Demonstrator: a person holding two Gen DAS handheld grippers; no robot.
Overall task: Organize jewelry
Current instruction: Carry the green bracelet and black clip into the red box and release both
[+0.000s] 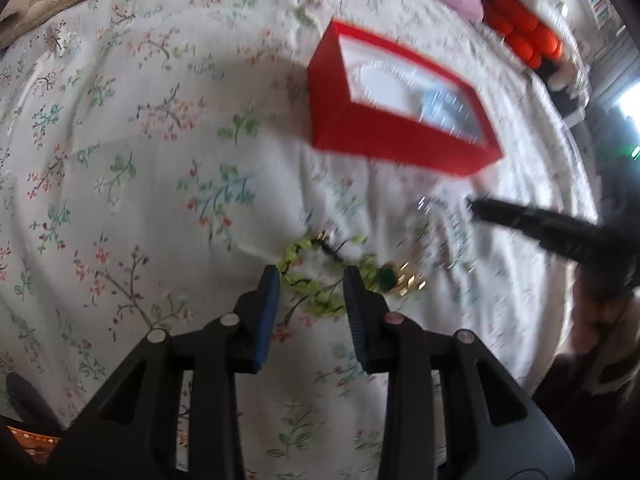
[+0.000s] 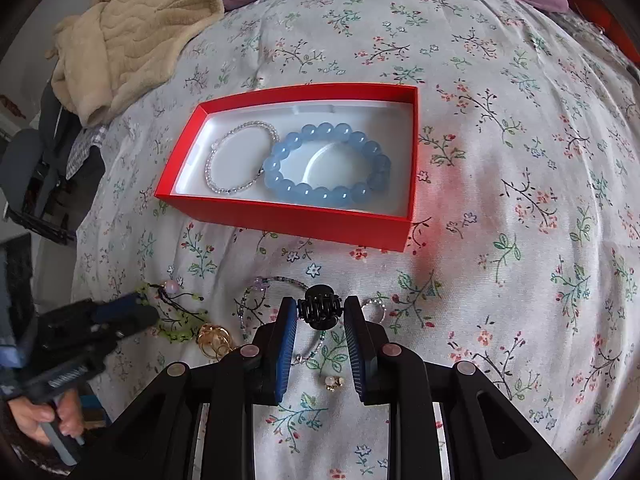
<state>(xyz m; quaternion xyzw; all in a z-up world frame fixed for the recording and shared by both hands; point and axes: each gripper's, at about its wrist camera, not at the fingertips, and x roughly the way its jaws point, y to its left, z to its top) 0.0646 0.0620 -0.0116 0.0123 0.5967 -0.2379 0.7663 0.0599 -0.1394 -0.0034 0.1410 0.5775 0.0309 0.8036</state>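
On the floral bedsheet (image 2: 500,152): right gripper (image 2: 320,312) pinched a small black plastic hair claw (image 2: 320,311).
Left gripper (image 1: 311,280) stood spread above a green beaded cord bracelet (image 1: 316,292); the red rectangular cardboard box (image 2: 280,216) lay beyond.

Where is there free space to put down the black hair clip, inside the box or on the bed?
Inside the red box, the white floor left of the clear bead bracelet is bare. The bedsheet right of the box is free. The near side is crowded: green bracelet, gold pieces.

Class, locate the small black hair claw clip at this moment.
In the right wrist view, the black claw clip sits between the right gripper's fingertips, above the floral bedspread, nearer than the red box.
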